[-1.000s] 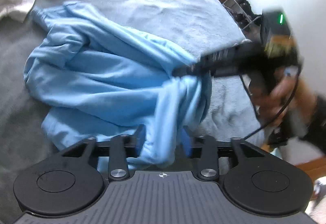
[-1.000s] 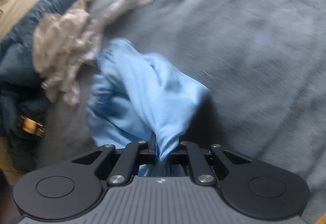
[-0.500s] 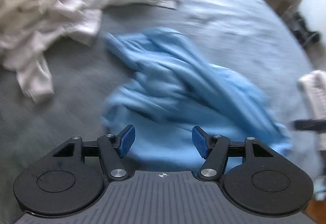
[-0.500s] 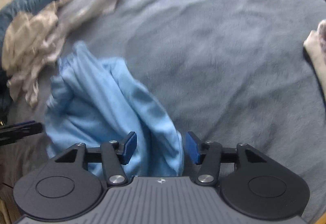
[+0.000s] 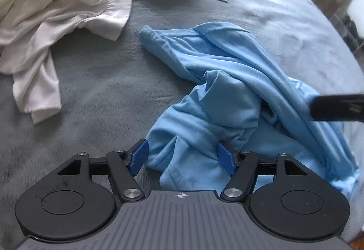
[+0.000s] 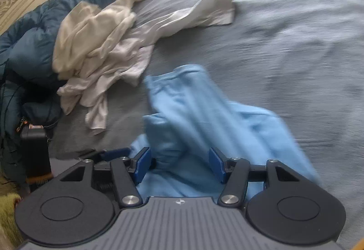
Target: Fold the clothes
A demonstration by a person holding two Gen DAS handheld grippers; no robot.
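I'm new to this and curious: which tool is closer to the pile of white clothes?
Left, I think. The left tool hovers over the near edge of the blue shirt, with the white clothes up to its left. The right tool sits further along the shirt, away from them.

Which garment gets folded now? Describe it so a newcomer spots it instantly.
Start at the grey bedspread covering the bed. Near its front lies the light blue top, crumpled in a heap. Unlike the cream and white clothes piled beside it, it is the only blue garment.
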